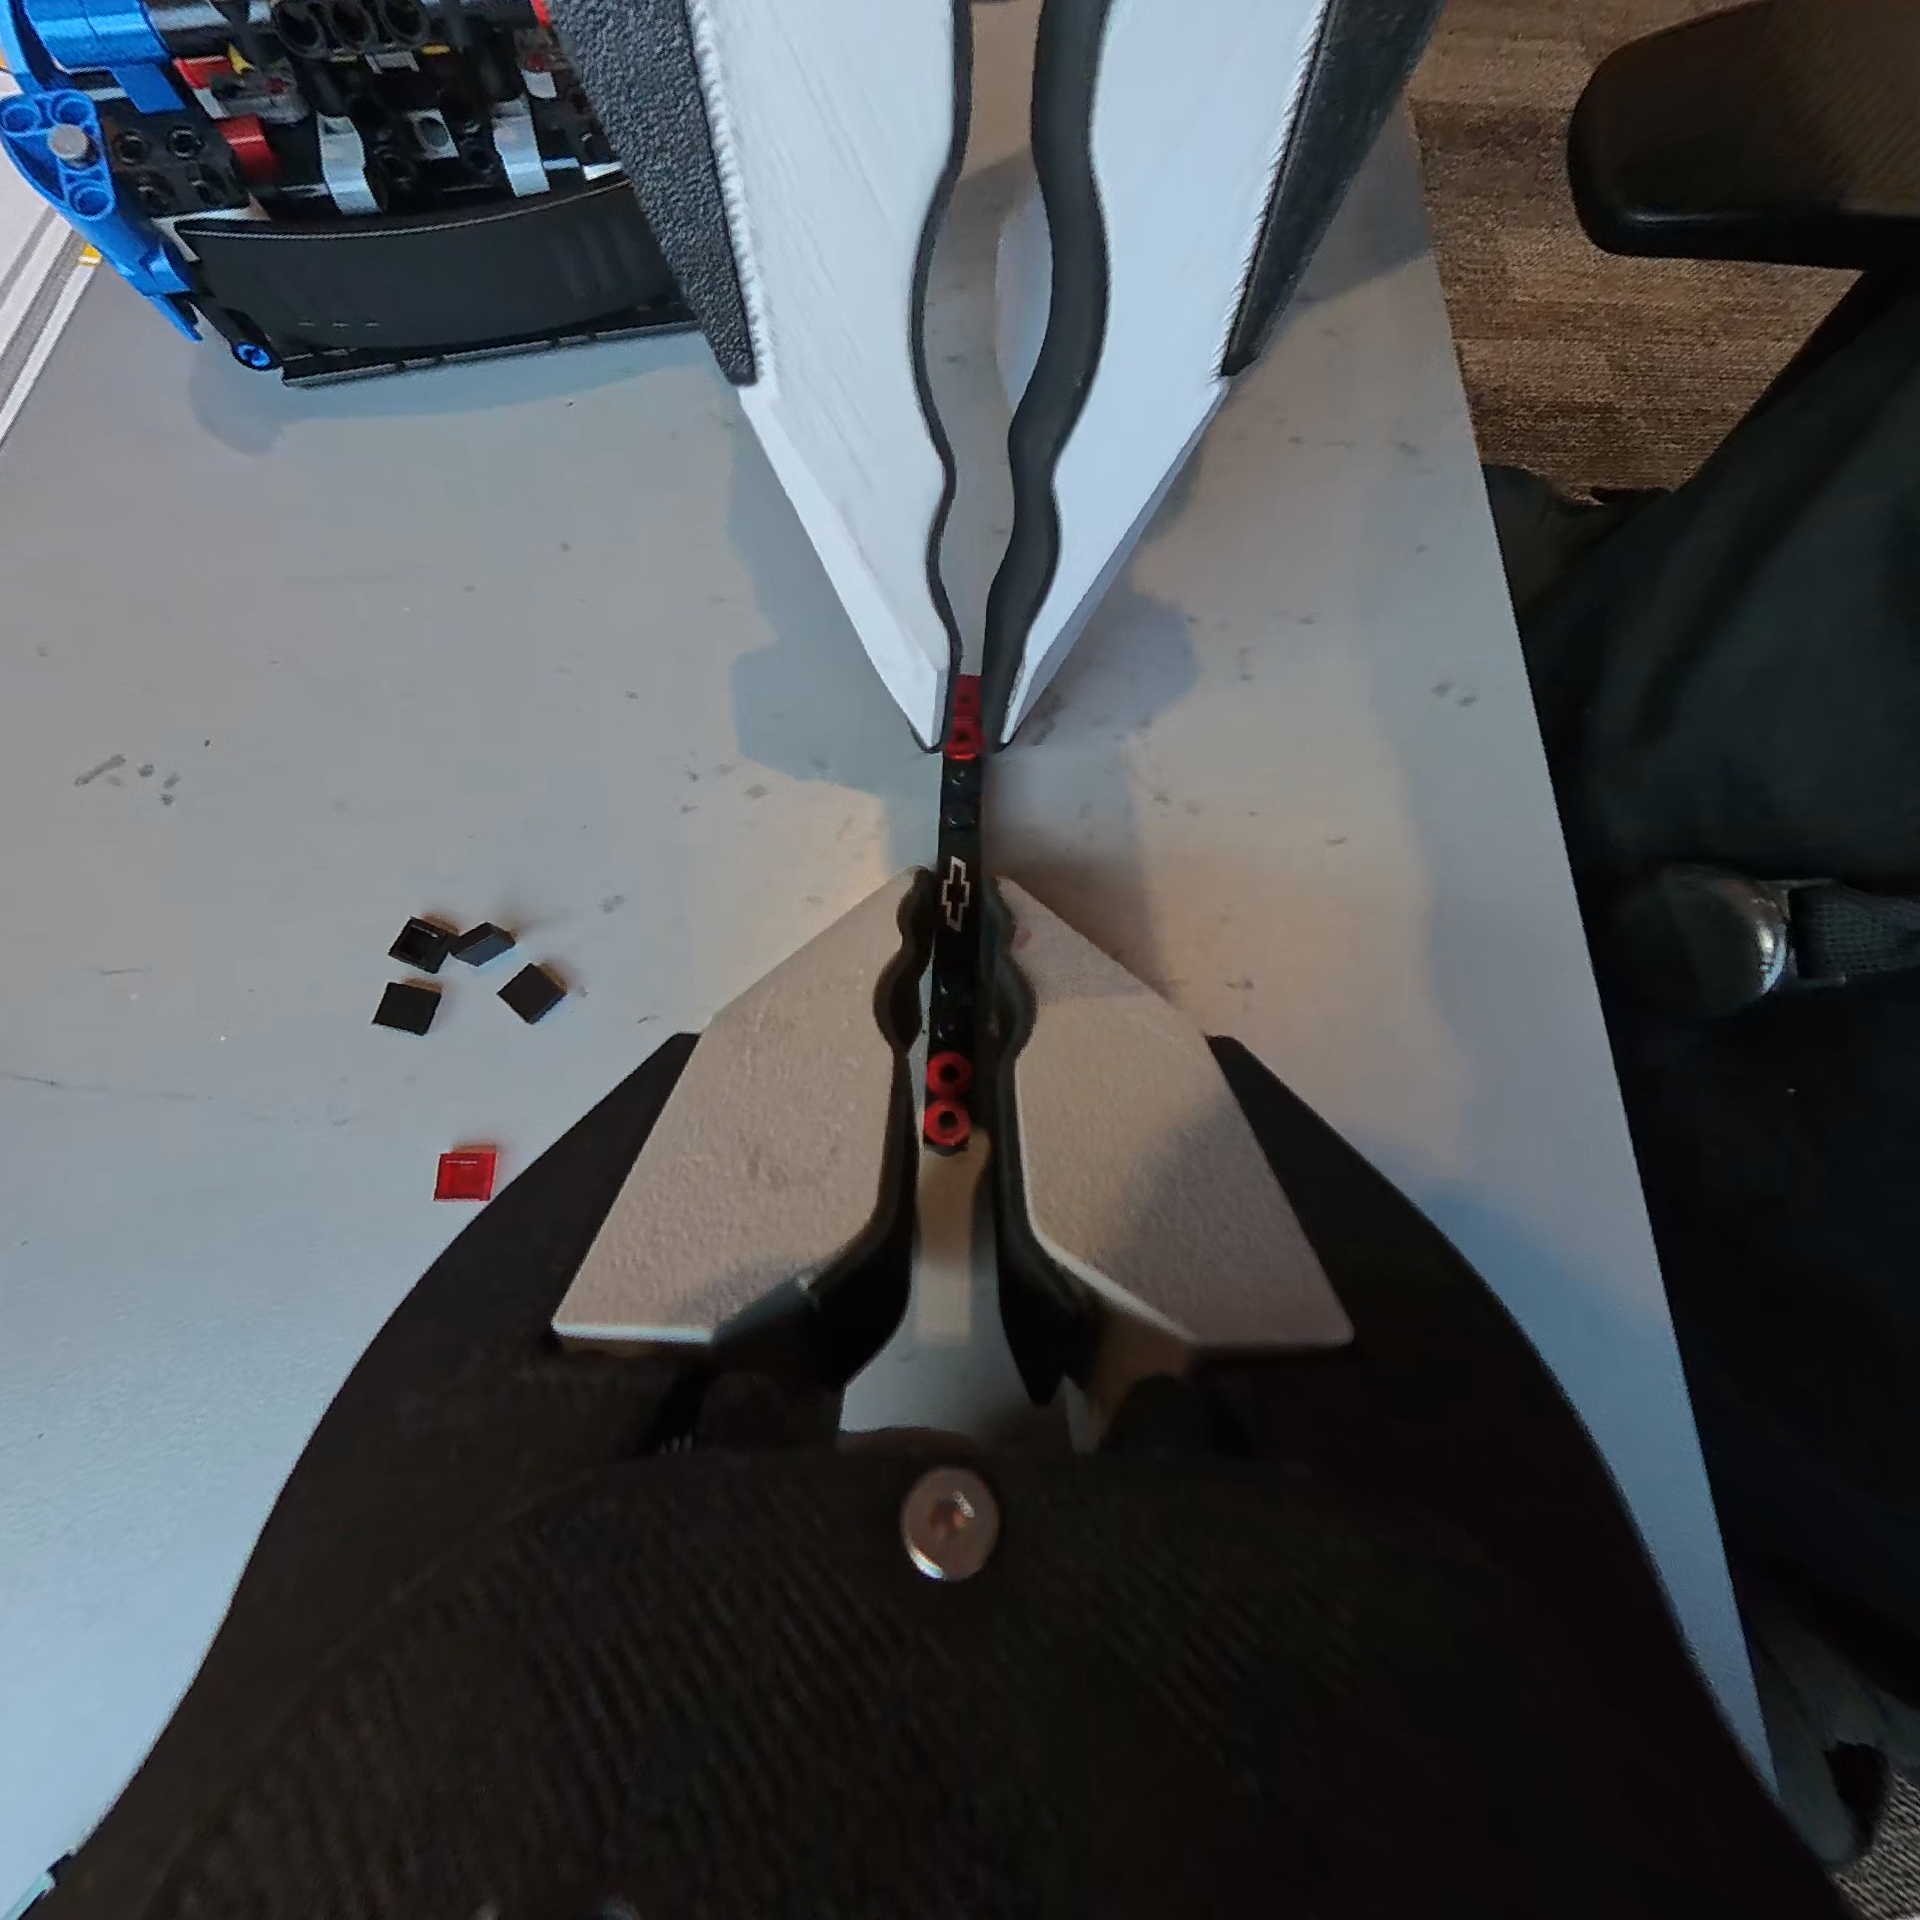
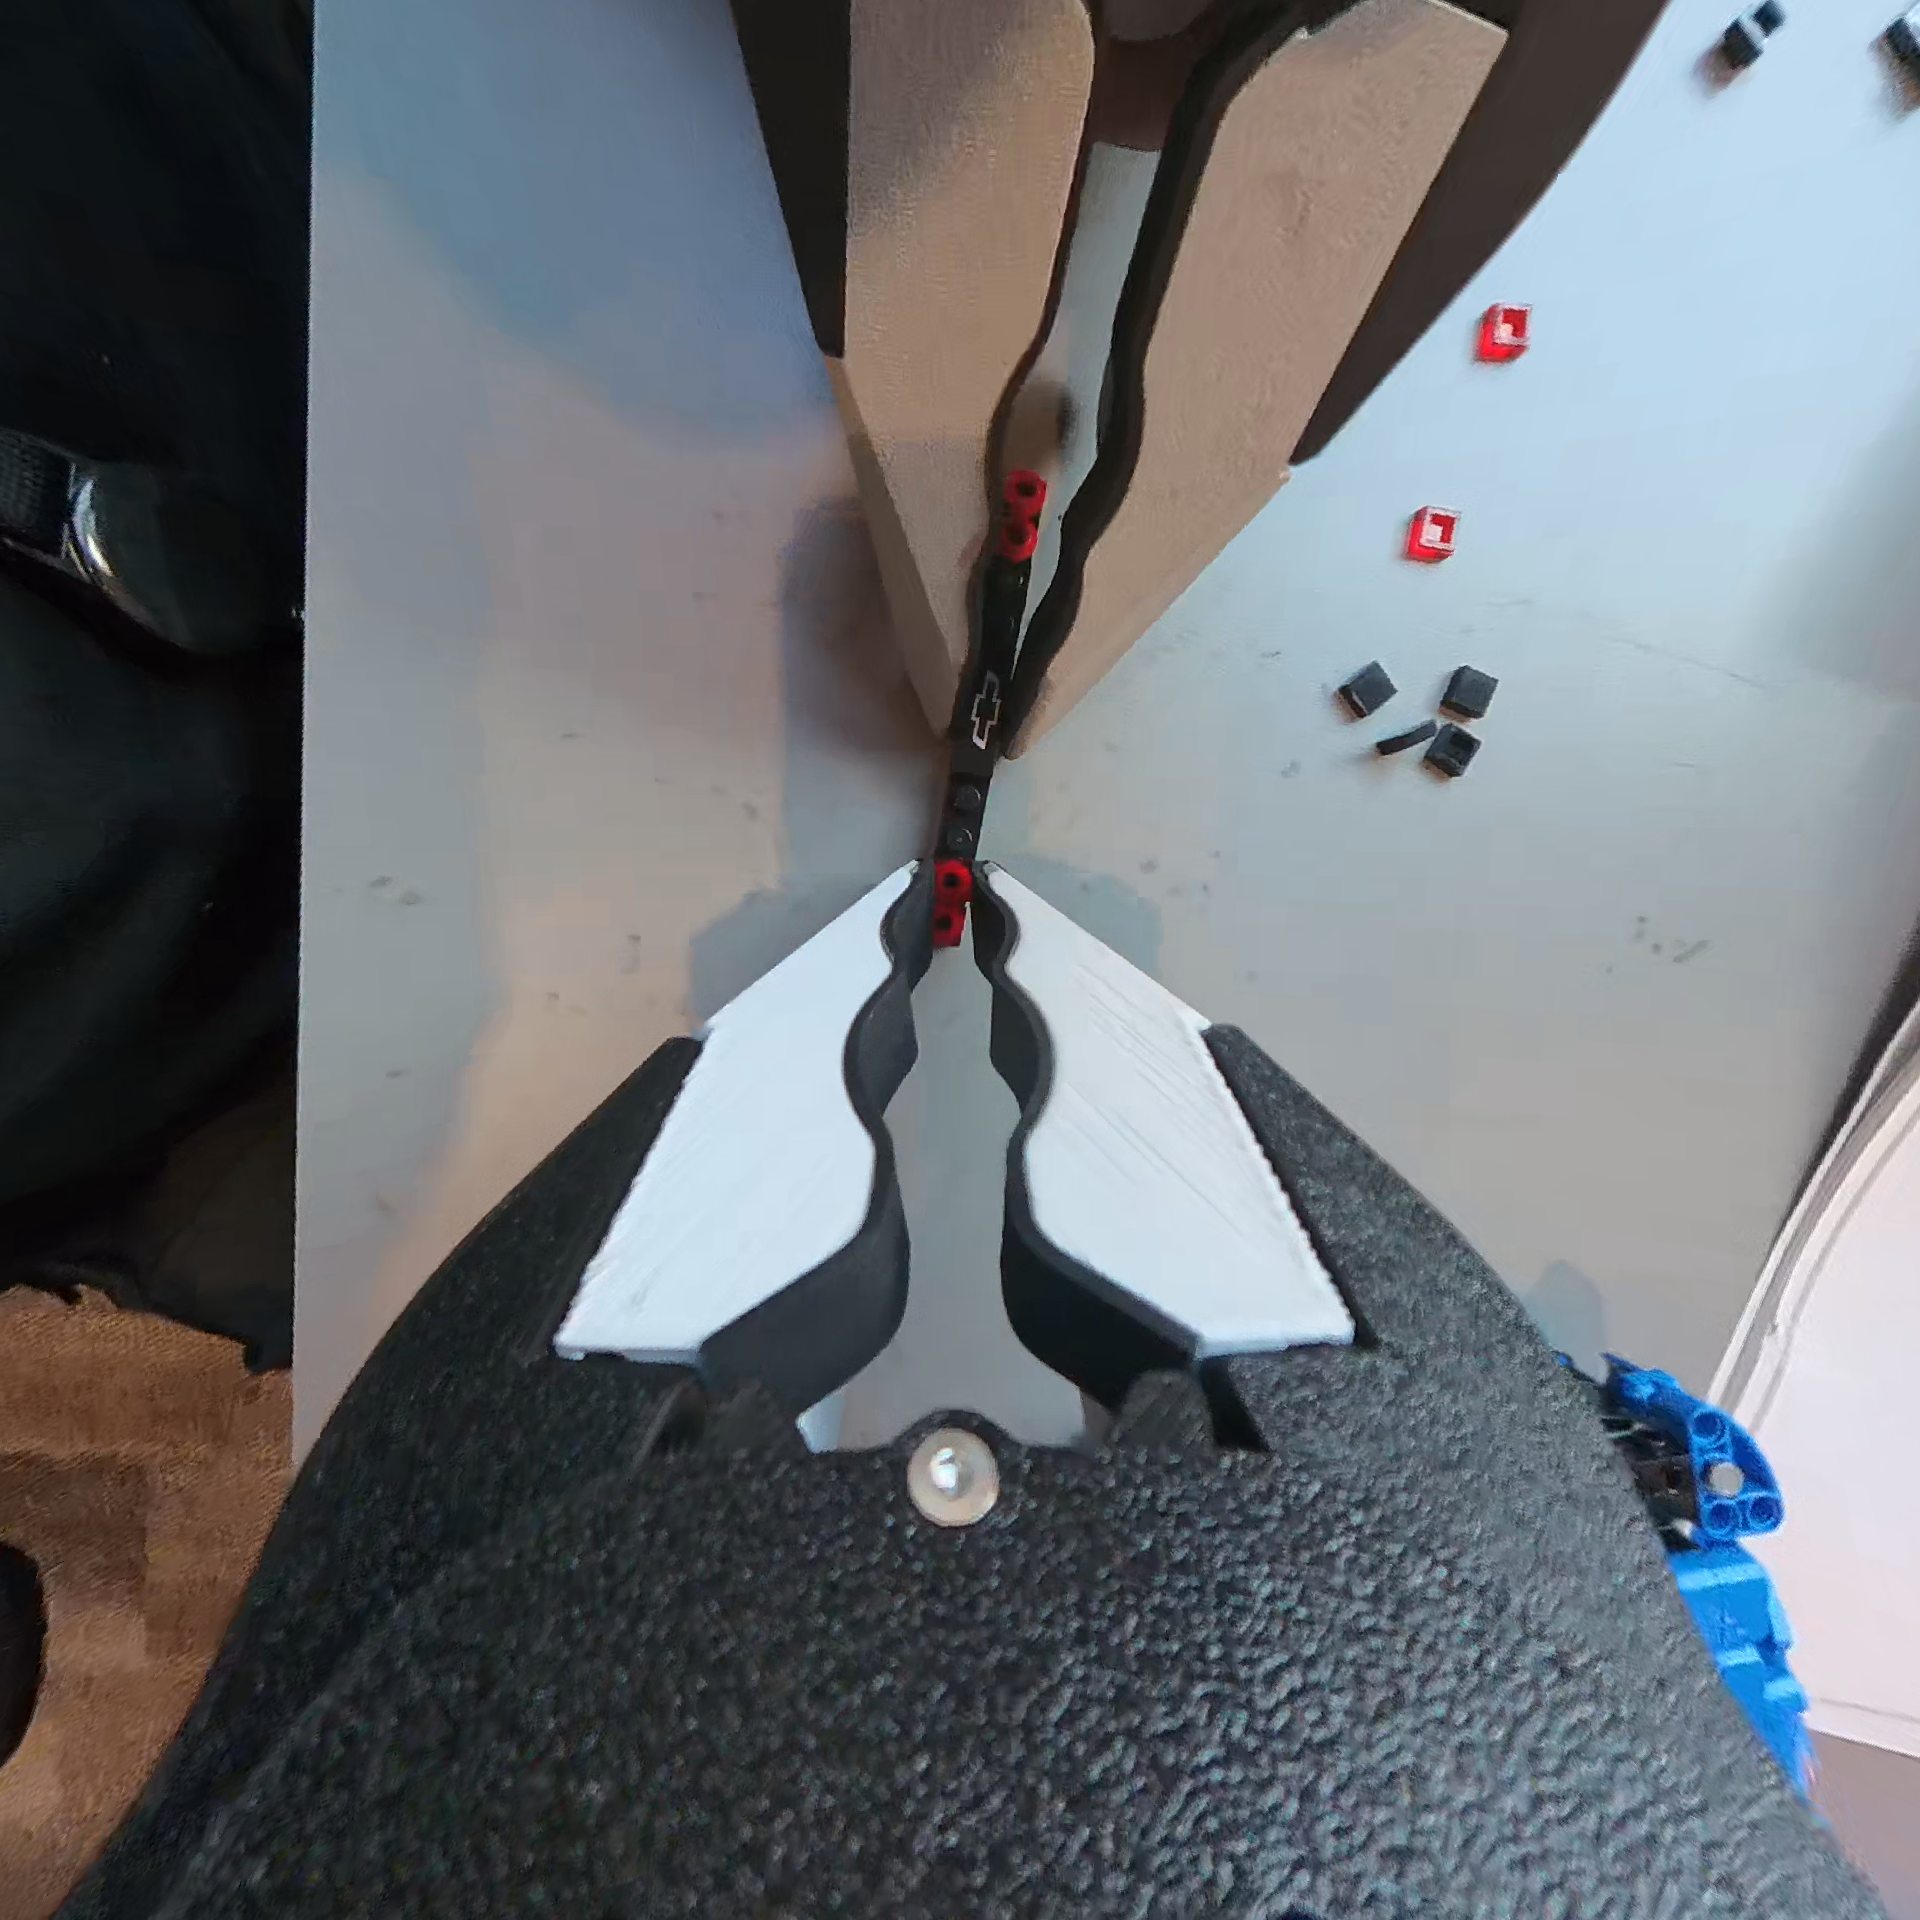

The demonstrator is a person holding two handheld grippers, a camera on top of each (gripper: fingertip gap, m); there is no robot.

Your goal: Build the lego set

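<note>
left hand-held gripper (image 1: 956,894) — clamps black beam (image 1: 958,821) | right hand-held gripper (image 2: 951,883) — apparently pinches its red end | table (image 1: 1403,727) edge near

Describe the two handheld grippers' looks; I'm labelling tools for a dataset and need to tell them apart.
The left gripper has grey wedge-shaped fingers with wavy black pads, on a ribbed matte black body with a silver screw. The right gripper has white fingers, the same wavy black pads, and a coarse pebbled black body. No cables or sleeves show.

Glossy plastic beam (image 1: 957,914); matt scuffed table (image 1: 312,644); rough grainy tongs (image 2: 951,883).
</note>
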